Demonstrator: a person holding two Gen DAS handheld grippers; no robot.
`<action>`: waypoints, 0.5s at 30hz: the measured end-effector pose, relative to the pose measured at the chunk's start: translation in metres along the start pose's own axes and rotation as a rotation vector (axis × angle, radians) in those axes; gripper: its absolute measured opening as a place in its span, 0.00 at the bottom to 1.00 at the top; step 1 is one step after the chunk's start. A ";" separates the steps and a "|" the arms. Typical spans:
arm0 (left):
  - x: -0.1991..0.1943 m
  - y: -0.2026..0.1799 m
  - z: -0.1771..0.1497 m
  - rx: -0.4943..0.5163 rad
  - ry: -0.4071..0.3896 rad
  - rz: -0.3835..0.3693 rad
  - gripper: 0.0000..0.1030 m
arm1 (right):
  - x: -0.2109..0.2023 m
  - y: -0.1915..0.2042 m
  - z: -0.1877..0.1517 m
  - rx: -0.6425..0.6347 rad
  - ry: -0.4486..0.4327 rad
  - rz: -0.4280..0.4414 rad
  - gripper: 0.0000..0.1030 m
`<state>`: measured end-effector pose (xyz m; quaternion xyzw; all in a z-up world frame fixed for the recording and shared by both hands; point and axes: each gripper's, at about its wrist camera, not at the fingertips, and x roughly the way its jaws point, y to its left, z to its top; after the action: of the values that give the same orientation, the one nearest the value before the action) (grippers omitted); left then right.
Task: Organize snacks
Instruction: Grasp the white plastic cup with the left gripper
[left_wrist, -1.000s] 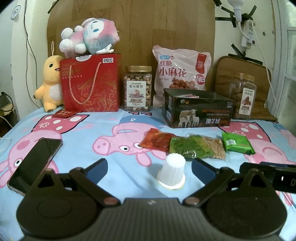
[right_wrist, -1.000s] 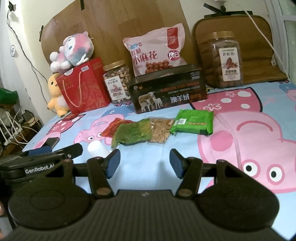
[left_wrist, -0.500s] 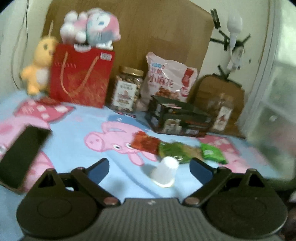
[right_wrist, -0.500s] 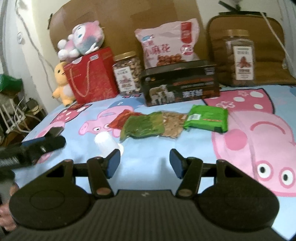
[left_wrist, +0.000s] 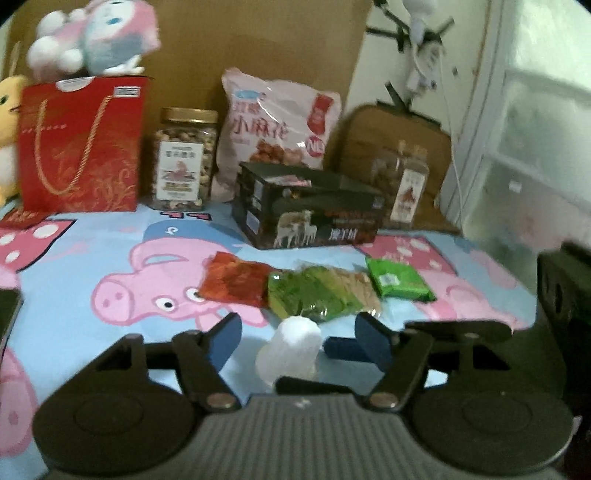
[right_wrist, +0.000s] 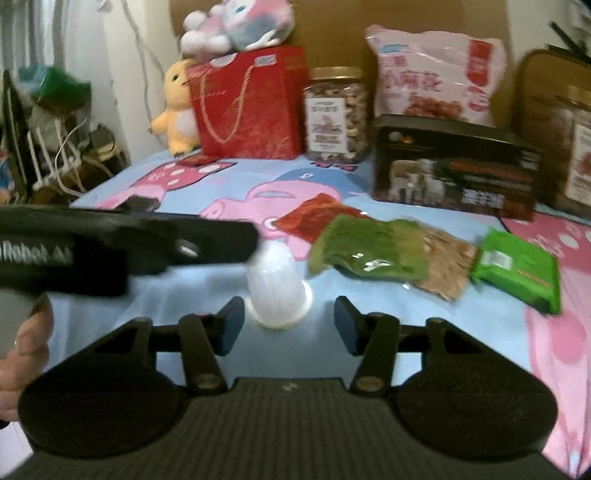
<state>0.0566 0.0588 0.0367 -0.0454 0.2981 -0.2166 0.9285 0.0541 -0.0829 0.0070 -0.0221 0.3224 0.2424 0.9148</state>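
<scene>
Small white ribbed cup (left_wrist: 290, 349), mouth down on the cartoon-pig cloth (left_wrist: 110, 251), between both grippers' unclenched, closing jaws.

A pink and grey plush toy (left_wrist: 96, 40) lies on top of a red gift bag (left_wrist: 81, 144) at the far left. Beside the bag, further left, stands a yellow plush toy (right_wrist: 177, 107). A brown board (left_wrist: 258, 40) leans against the far wall behind them. A brown cushion (left_wrist: 391, 136) sits at the far right. A dark phone (left_wrist: 8, 314) lies at the near left edge on the pig-print sheet (left_wrist: 92, 258). Cables and a white rack (right_wrist: 59, 158) clutter the far left.
</scene>
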 end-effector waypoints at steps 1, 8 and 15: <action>0.005 0.000 0.000 0.007 0.014 0.009 0.62 | 0.004 0.002 0.001 -0.019 -0.001 0.003 0.52; 0.017 0.015 0.003 -0.118 0.097 -0.051 0.37 | 0.013 0.007 0.002 -0.082 -0.024 0.004 0.39; 0.025 -0.019 0.070 -0.064 -0.007 -0.105 0.38 | -0.025 -0.014 0.029 -0.119 -0.180 -0.051 0.38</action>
<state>0.1080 0.0282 0.0845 -0.0912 0.2989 -0.2552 0.9150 0.0605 -0.0998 0.0437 -0.0626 0.2234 0.2389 0.9429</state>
